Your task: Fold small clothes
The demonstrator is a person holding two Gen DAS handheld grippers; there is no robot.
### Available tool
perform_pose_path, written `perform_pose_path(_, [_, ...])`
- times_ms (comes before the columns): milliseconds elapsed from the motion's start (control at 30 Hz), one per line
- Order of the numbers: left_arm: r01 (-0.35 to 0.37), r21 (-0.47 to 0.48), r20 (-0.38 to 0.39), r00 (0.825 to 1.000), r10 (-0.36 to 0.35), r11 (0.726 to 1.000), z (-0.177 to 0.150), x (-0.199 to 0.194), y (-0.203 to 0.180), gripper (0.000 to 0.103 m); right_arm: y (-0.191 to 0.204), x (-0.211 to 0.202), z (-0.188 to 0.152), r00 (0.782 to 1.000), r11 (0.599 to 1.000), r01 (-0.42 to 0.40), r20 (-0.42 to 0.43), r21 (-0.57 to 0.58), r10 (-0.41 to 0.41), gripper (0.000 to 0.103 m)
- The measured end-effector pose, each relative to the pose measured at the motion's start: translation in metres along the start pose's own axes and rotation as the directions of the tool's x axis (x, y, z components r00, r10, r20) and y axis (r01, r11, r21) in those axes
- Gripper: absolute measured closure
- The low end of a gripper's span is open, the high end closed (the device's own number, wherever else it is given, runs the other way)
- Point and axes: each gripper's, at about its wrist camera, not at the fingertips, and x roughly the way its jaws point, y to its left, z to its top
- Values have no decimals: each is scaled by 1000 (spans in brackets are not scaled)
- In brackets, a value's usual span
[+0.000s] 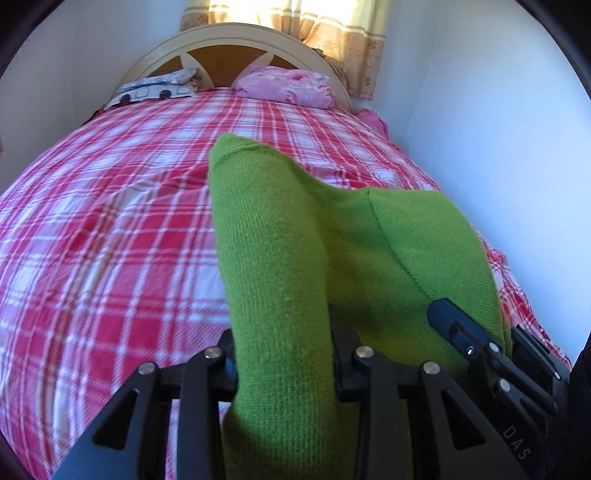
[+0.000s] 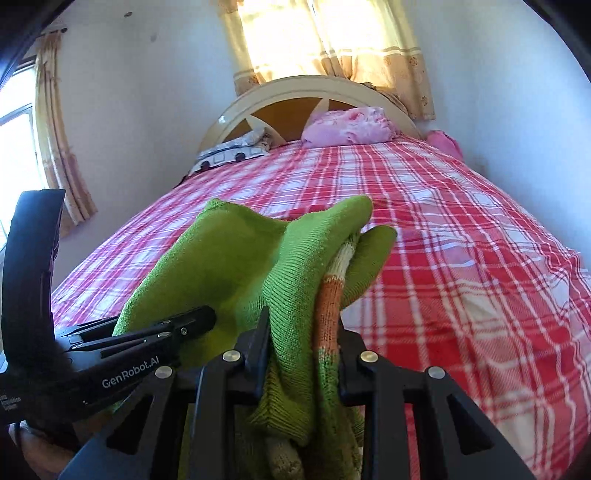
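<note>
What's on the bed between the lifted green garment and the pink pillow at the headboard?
Nothing but bare red plaid bedspread between the green knit garment and the pink pillow; both wrist views show that stretch.

Red plaid bedspread (image 1: 110, 221), pink pillow (image 1: 284, 88), arched headboard (image 1: 229, 37), yellow curtain (image 1: 332, 29).

Home bedroom, plaid-covered bed (image 2: 461, 258), arched headboard (image 2: 295, 92), pillows (image 2: 351, 125), curtained window (image 2: 325, 37)

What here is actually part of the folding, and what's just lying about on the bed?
In the job:
green knitted garment
left gripper
right gripper
bed, the work surface

Just lying about:
pink pillow
patterned pillow
curtain
</note>
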Motion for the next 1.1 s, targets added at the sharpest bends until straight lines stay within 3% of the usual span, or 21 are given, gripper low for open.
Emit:
perform_pose_path(567, [-157,-78,16,987,159,984,-47,-52,78,69,96,-11,-34,987,986,-160,-41,-42,158,75])
perform_pose_path(1100, [-300,-130,60,949,309,945,-57,-84,154,69,188,11,-41,955,945,-294,-76,-143,285,75])
